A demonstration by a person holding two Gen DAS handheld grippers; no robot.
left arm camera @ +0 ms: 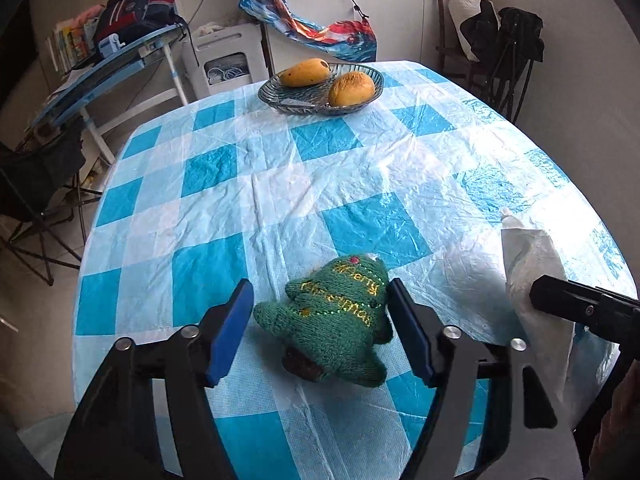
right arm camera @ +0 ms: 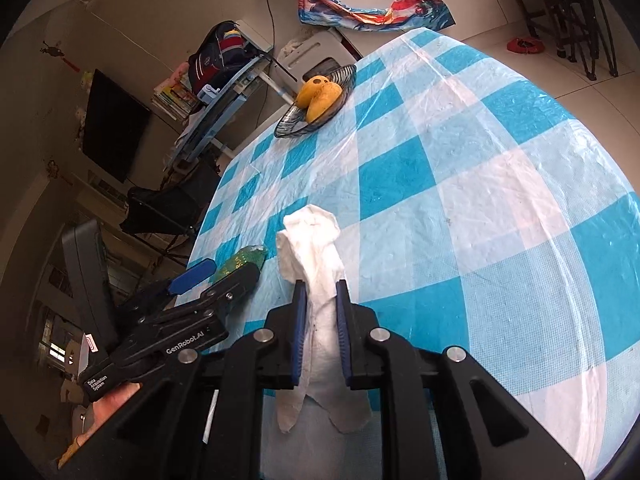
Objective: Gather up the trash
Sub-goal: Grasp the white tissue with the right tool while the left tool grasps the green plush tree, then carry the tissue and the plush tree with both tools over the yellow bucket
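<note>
A green knitted Christmas tree (left arm camera: 340, 320) with gold lettering lies on the checked tablecloth (left arm camera: 280, 168) near its front edge. My left gripper (left arm camera: 320, 304) straddles it, with a blue pad against each side of the tree. In the right wrist view the same gripper (right arm camera: 224, 276) appears at the left, with the tree (right arm camera: 244, 260) between its fingers. My right gripper (right arm camera: 320, 284) is shut on a crumpled white tissue (right arm camera: 312, 240), which sticks up past the fingertips and hangs below them. The left wrist view shows that tissue (left arm camera: 528, 256) at the far right.
A glass dish (left arm camera: 276, 100) holding two yellow mangoes (left arm camera: 352, 88) stands at the table's far side. Beyond the table are a side table with a backpack (left arm camera: 136, 12), folding chairs (left arm camera: 512, 60) and a hanging colourful cloth (left arm camera: 316, 28). A hand (right arm camera: 116, 400) holds the left gripper.
</note>
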